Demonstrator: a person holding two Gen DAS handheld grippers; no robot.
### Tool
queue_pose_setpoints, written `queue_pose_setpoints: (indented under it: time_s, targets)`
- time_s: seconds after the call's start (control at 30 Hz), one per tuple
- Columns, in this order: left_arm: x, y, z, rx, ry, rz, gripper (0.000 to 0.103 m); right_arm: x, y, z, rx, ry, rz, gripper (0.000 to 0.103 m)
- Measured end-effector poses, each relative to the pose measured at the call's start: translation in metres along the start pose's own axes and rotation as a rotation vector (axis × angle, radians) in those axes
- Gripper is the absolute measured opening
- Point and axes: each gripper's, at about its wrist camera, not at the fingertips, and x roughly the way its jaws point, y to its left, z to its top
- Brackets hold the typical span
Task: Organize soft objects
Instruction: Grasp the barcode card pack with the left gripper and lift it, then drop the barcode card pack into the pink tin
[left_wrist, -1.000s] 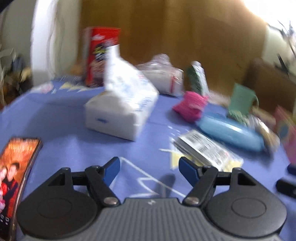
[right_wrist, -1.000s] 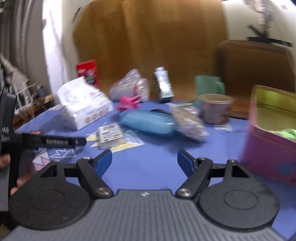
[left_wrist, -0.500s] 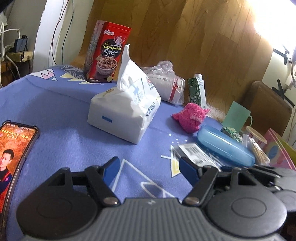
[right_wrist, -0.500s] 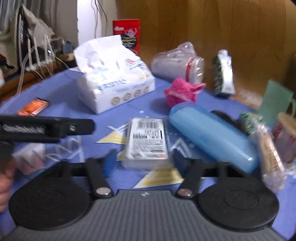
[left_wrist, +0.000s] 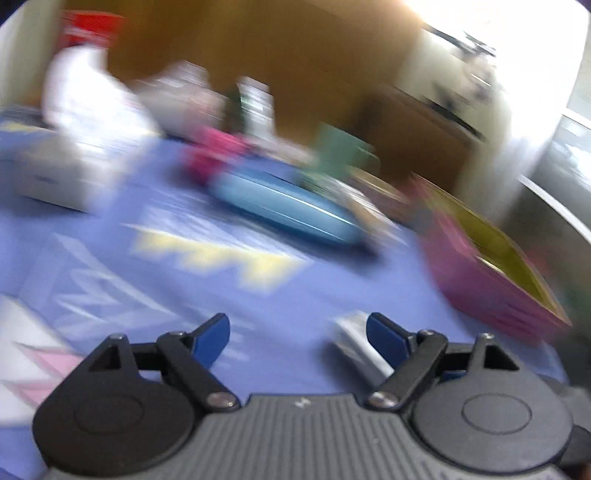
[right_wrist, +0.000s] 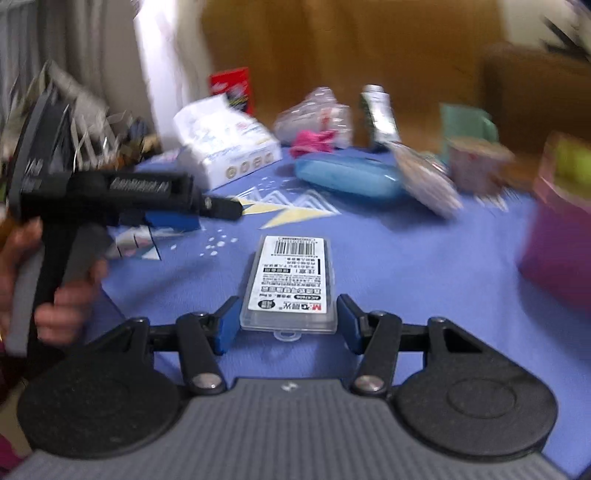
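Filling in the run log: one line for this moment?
right gripper: shut on clear case | left gripper: opening, empty | pink box: open

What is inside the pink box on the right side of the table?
In the left wrist view the pink box stands open, showing a yellow-green inner wall. Blur and its near wall hide the bottom, so any contents cannot be told.

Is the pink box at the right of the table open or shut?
Open. The pink box has no lid on top in the left wrist view, and its yellow-green inner walls show. What it holds is too blurred to tell.
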Motion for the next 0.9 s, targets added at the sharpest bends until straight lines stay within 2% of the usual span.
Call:
queue_pose_setpoints:
  time_s: [0.07, 0.13, 0.17, 0.2, 0.3, 0.5, 0.67, 0.83, 0.9]
  targets:
    - [0.011, -0.025, -0.005, 0.027, 0.063, -0.065, 0.083, -0.011, -0.011, -0.006, 0.085, -0.026, 0.018, 0.058]
    - [0.021, -0.046, -0.010, 0.060, 0.099, -0.070, 0.081, -0.019, -0.018, -0.011, 0.126, -0.042, 0.025, 0.058]
    - [0.023, -0.053, -0.011, 0.079, 0.106, -0.064, 0.066, -0.021, -0.021, -0.014, 0.139, -0.052, 0.030, 0.058]
    - [0.027, -0.060, -0.011, 0.090, 0.127, -0.078, 0.044, -0.024, -0.022, -0.016, 0.145, -0.059, 0.032, 0.058]
    - [0.034, -0.075, -0.007, 0.102, 0.148, -0.093, 0.038, -0.033, -0.026, -0.021, 0.132, -0.085, 0.018, 0.058]
    - [0.040, -0.131, 0.033, 0.237, 0.077, -0.147, 0.038, -0.063, -0.043, -0.005, 0.101, -0.246, -0.061, 0.058]
    - [0.083, -0.187, 0.065, 0.316, 0.030, -0.212, 0.038, -0.087, -0.080, 0.023, 0.085, -0.362, -0.198, 0.058]
    - [0.144, -0.218, 0.083, 0.343, 0.066, -0.201, 0.039, -0.080, -0.130, 0.042, 0.150, -0.346, -0.300, 0.058]
    - [0.165, -0.226, 0.086, 0.347, 0.088, -0.175, 0.042, -0.071, -0.144, 0.047, 0.169, -0.326, -0.334, 0.058]
